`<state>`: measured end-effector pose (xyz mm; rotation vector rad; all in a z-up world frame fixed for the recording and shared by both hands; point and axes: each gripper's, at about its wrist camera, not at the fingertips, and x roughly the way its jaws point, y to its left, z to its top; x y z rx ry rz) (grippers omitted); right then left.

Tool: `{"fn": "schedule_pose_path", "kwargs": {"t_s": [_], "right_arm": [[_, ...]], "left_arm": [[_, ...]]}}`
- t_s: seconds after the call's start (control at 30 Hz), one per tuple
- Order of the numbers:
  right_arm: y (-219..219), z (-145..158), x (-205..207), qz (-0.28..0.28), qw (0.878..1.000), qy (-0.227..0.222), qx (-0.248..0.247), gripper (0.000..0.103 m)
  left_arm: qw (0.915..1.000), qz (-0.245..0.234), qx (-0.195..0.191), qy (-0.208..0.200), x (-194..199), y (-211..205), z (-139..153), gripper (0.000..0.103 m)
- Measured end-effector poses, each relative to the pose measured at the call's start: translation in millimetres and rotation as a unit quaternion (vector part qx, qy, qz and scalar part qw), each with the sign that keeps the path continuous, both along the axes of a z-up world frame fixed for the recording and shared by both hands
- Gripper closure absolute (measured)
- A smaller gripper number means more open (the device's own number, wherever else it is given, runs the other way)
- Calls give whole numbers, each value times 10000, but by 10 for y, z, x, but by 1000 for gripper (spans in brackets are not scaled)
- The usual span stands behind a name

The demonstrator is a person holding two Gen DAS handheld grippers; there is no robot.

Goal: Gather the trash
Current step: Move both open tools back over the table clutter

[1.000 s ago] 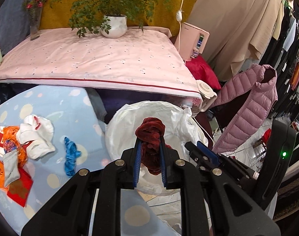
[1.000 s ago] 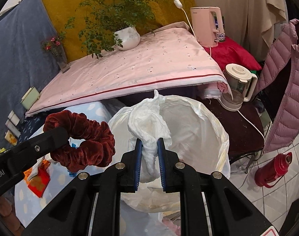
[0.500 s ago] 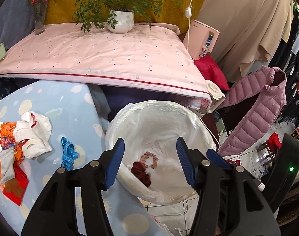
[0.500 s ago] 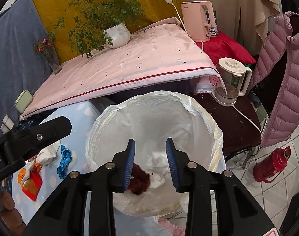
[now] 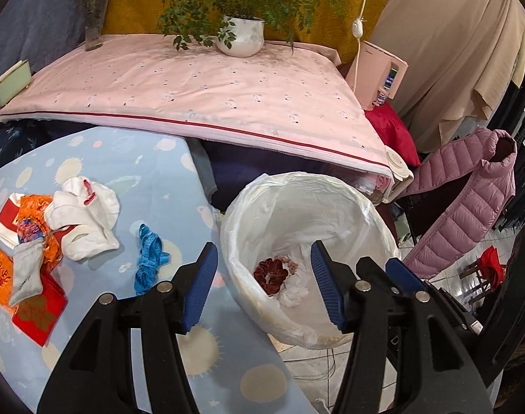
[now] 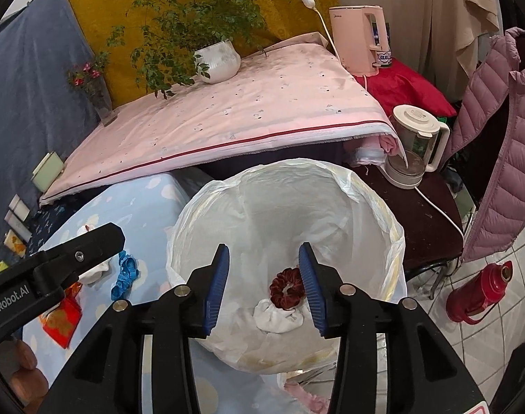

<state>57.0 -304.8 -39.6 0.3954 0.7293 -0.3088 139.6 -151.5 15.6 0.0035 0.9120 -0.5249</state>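
A bin with a white liner (image 5: 297,177) (image 6: 297,164) stands at the edge of the blue patterned table (image 5: 131,172). A dark red scrunchie (image 5: 271,272) (image 6: 287,288) and a crumpled white tissue (image 5: 293,295) (image 6: 278,315) lie at its bottom. My left gripper (image 5: 262,245) hangs open over the bin's near rim, with nothing in it. My right gripper (image 6: 263,245) is above the bin, its jaws opening with nothing between them. On the table lie a white cloth wad (image 5: 86,214), a blue ribbon (image 5: 148,262) (image 6: 124,272), orange wrappers (image 5: 0,269) and a red packet (image 5: 38,308).
Behind the table is a pink-covered surface (image 5: 193,93) with a potted plant (image 5: 240,36) and a vase (image 5: 93,31). To the right are a pink dispenser (image 6: 359,38), a blender (image 6: 414,145), a pink puffer jacket (image 6: 504,158) and a red flask (image 6: 479,289) on the tiled floor.
Both grippers have opened. The scrunchie dropped from the left one and the white tissue from the right one; both now lie in the bin. The left gripper shifted slightly.
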Motion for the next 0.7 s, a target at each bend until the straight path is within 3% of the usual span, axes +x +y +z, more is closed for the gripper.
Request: {"fn": "schedule_pose_path", "kwargs": {"t_s": [0.7], "right_arm": [[781, 112, 193, 803, 9965, 62, -239, 61]], "left_arm": [[9967, 809, -87, 73, 12, 890, -82, 44]]}}
